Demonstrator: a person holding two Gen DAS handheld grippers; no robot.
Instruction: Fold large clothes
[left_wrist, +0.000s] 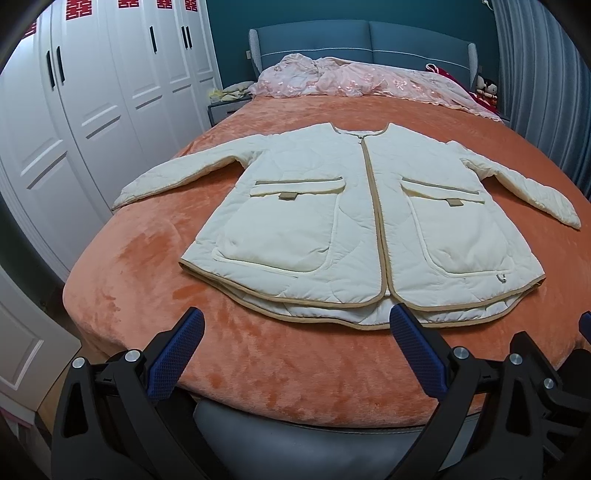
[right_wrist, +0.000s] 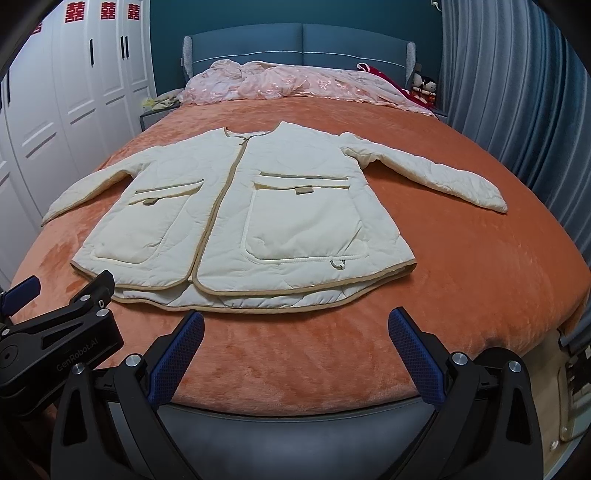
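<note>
Two grippers: left gripper (left_wrist: 295, 328) and right gripper (right_wrist: 295, 328) both spread, holding nothing, over bed's (left_wrist: 295, 376) foot edge
jacket (left_wrist: 362, 221): flat mid-bed, zipped, sleeves out

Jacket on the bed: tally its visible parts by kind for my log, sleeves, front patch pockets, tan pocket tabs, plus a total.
On the cream jacket:
Sleeves: 2, left one, right one
Front patch pockets: 2, and
Tan pocket tabs: 2, and
Total: 6
</note>
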